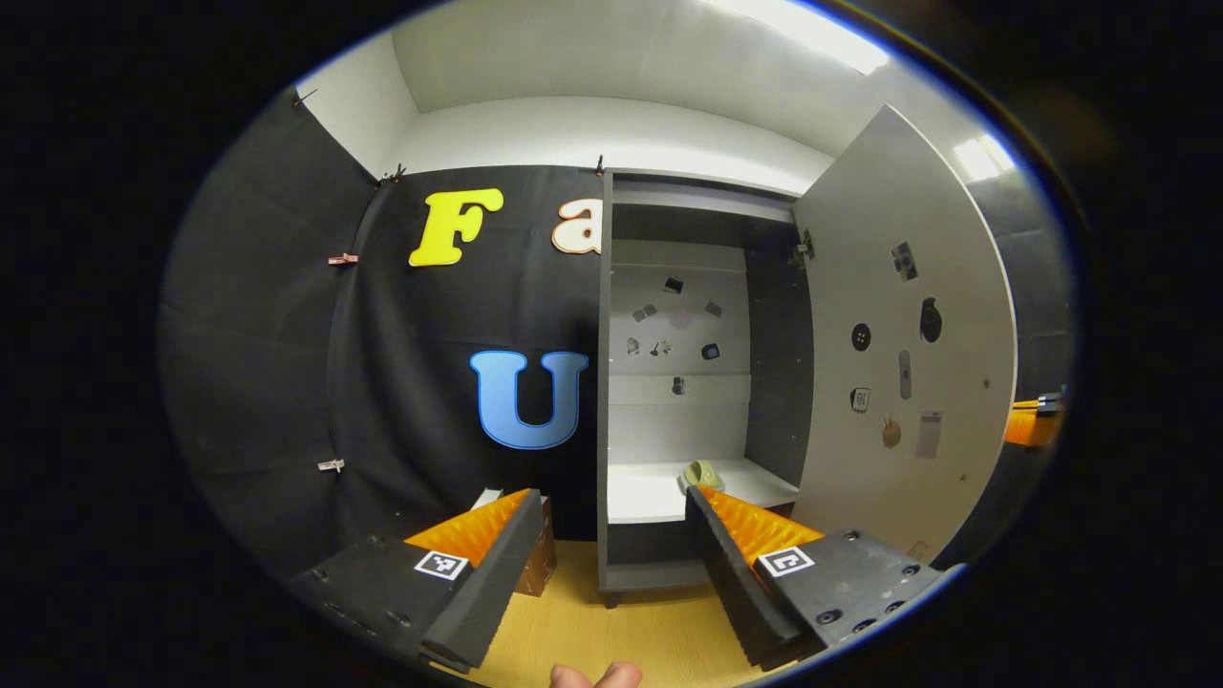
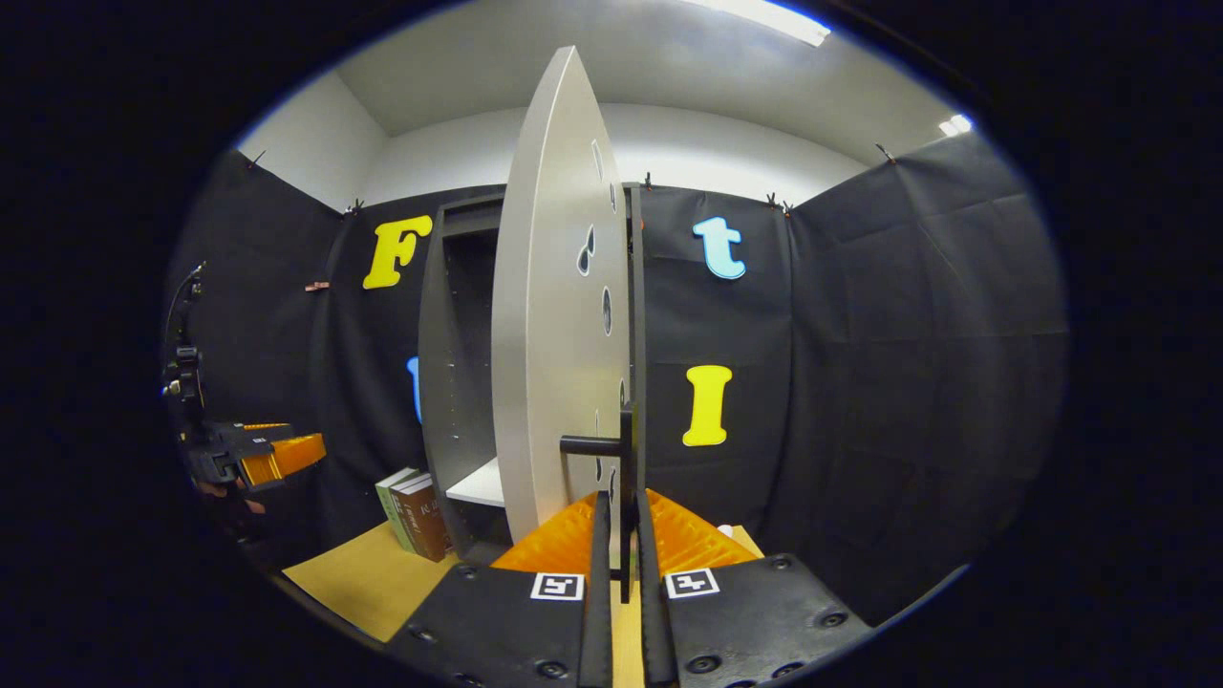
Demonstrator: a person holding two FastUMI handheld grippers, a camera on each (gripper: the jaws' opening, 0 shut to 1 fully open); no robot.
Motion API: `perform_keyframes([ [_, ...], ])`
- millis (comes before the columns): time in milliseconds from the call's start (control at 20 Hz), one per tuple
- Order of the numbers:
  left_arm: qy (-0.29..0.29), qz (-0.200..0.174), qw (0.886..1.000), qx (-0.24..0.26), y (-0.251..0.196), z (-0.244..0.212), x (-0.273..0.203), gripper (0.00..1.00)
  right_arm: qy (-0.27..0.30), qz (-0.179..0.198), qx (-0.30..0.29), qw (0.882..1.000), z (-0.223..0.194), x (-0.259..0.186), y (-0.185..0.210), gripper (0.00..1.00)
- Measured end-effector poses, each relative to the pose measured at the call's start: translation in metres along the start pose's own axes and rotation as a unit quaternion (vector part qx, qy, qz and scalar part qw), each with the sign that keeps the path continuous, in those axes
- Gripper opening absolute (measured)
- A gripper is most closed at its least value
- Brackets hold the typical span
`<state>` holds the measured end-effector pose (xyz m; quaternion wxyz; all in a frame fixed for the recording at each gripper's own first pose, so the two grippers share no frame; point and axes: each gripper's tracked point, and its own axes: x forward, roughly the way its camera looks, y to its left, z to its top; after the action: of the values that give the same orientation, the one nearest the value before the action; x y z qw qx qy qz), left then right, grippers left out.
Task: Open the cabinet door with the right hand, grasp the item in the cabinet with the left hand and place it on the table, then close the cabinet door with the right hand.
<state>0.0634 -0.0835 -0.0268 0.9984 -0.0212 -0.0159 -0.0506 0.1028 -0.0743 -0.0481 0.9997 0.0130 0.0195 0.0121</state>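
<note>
The cabinet [image 1: 604, 382] stands with its grey door [image 1: 898, 363] swung wide to the right. On its white shelf [image 1: 650, 492] rests a small pale green cup-like item [image 1: 702, 473], just beyond one fingertip. My left gripper [image 1: 611, 495] is open in front of the shelf, nothing between its fingers. In the right gripper view the door [image 2: 559, 334] is seen almost edge-on. My right gripper [image 2: 623, 502] is shut on the black door handle [image 2: 626, 459], whose bar runs down between the fingers. The left gripper [image 2: 258, 459] appears at the far left.
Two books [image 2: 416, 511] stand upright on the wooden table [image 2: 363, 578] left of the cabinet. Small stickers dot the inside of the door and the cabinet's back wall [image 1: 678, 325]. A person's fingertip [image 1: 592, 677] shows at the bottom edge.
</note>
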Motion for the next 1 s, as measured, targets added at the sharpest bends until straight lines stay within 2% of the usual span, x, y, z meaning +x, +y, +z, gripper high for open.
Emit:
perform_keyframes([
  [200, 0.008, -0.006, 1.000, 0.002, -0.018, -0.002, 0.017, 0.95, -0.018, -0.025, -0.006, 1.000, 0.009, -0.003, -0.033, 0.14],
  [350, 0.008, -0.019, 1.000, -0.011, -0.038, 0.003, 0.025, 0.95, -0.023, -0.008, -0.011, 1.000, 0.009, -0.005, -0.027, 0.15],
  [450, 0.012, -0.024, 1.000, -0.001, -0.047, 0.003, 0.033, 0.95, -0.042, -0.014, -0.026, 0.999, 0.019, -0.010, -0.032, 0.17],
  [500, 0.020, -0.027, 0.999, 0.005, -0.051, 0.001, 0.038, 0.95, -0.054, -0.013, -0.022, 0.998, 0.026, -0.017, -0.032, 0.12],
  [550, 0.028, -0.030, 0.999, 0.010, -0.056, -0.002, 0.044, 0.95, -0.064, -0.014, -0.019, 0.998, 0.030, -0.021, -0.031, 0.19],
  [600, 0.035, -0.030, 0.999, 0.011, -0.059, -0.004, 0.051, 0.95, -0.070, -0.022, -0.025, 0.997, 0.031, -0.026, -0.037, 0.19],
  [650, 0.042, -0.035, 0.998, 0.009, -0.064, -0.006, 0.058, 0.94, -0.074, -0.036, -0.034, 0.996, 0.030, -0.028, -0.048, 0.29],
  [750, 0.062, -0.046, 0.997, 0.003, -0.073, -0.011, 0.077, 0.95, -0.078, -0.046, -0.047, 0.995, 0.025, -0.037, -0.059, 0.63],
  [800, 0.075, -0.051, 0.996, 0.004, -0.078, -0.015, 0.087, 0.96, -0.073, -0.056, -0.053, 0.994, 0.019, -0.040, -0.068, 0.68],
  [900, 0.102, -0.063, 0.993, 0.015, -0.089, -0.021, 0.111, 0.96, -0.054, -0.069, -0.050, 0.995, 0.002, -0.045, -0.084, 0.99],
  [1000, 0.119, -0.079, 0.989, 0.025, -0.105, -0.025, 0.135, 0.94, -0.045, -0.091, -0.052, 0.993, -0.010, -0.048, -0.105, 0.97],
])
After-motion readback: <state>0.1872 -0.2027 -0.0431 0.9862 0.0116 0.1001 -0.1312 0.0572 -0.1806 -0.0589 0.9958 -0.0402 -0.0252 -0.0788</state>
